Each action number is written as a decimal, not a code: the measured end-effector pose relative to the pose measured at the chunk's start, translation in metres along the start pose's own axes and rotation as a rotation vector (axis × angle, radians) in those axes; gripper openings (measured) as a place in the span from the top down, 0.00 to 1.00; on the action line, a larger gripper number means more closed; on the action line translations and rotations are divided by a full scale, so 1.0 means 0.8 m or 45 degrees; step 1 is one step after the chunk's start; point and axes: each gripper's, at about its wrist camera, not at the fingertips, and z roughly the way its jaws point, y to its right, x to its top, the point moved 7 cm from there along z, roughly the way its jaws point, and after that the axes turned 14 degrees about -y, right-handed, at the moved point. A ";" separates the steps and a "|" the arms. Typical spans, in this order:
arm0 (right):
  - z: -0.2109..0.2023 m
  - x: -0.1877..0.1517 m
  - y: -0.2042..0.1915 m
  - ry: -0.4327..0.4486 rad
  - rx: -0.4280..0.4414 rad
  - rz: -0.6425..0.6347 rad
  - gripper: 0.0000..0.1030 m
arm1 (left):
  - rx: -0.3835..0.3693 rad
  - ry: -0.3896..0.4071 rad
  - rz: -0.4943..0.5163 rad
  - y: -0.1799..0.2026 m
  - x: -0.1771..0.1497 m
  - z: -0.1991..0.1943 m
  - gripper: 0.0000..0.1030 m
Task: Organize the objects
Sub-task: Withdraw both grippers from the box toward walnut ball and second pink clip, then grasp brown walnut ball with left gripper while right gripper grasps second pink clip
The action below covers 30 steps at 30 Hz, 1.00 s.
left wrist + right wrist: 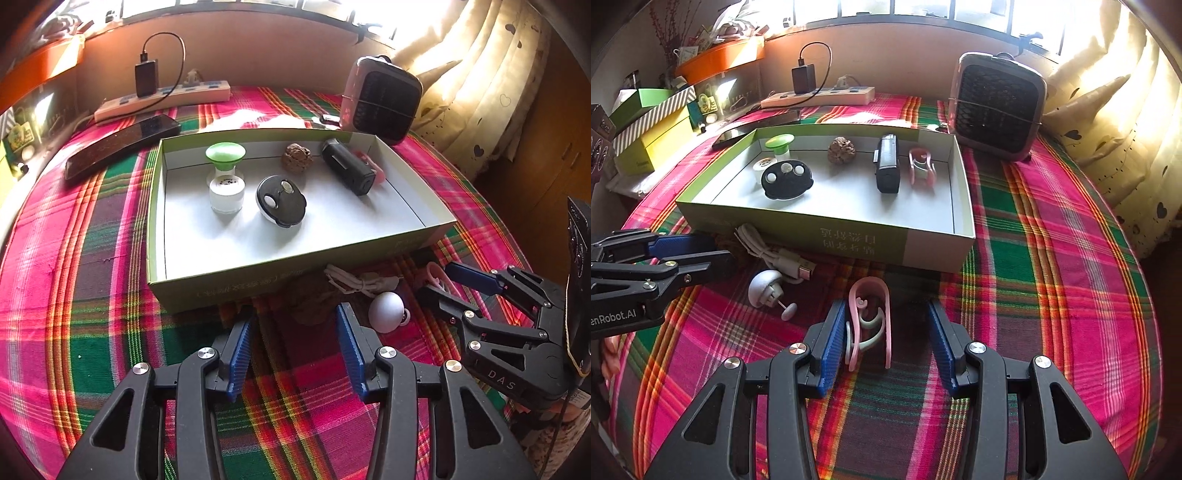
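Observation:
A shallow green and white box (221,284) (849,240) lies on the plaid cloth. It holds a green-capped bottle (225,184), a round black device (280,201), a walnut (296,157), a black oblong device (345,166) and a pink clip (921,166). In front of the box lie a white cable (775,254), a white egg-shaped piece (762,288) and a second pink clip (871,317). My right gripper (886,310) is open around that clip, which leans on its left pad only. My left gripper (295,314) is open just short of a brownish lump (310,301) in the box's shadow.
A small fan heater (380,99) stands behind the box on the right. A dark phone (122,144) and a power strip with a charger (162,99) lie at the back left. Stacked boxes (653,129) sit off the left edge, and a curtain (1108,110) hangs on the right.

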 end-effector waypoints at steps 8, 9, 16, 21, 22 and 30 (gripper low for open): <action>-0.002 -0.005 0.005 0.001 0.007 -0.018 0.60 | 0.066 0.000 0.002 0.006 0.007 0.006 0.58; -0.002 -0.005 0.006 0.001 0.010 -0.019 0.60 | 0.076 -0.001 0.001 0.007 0.008 0.006 0.58; -0.002 -0.005 0.002 0.002 0.033 -0.031 0.65 | 0.086 0.006 -0.038 0.006 0.011 0.007 0.58; -0.003 -0.006 0.000 0.003 0.042 -0.036 0.67 | 0.086 0.016 -0.057 0.004 0.010 0.006 0.61; -0.003 -0.006 -0.001 0.003 0.042 -0.038 0.68 | 0.091 0.017 -0.061 0.003 0.010 0.006 0.63; -0.004 -0.007 -0.004 0.004 0.043 -0.043 0.73 | 0.080 0.028 -0.082 -0.003 0.006 0.004 0.73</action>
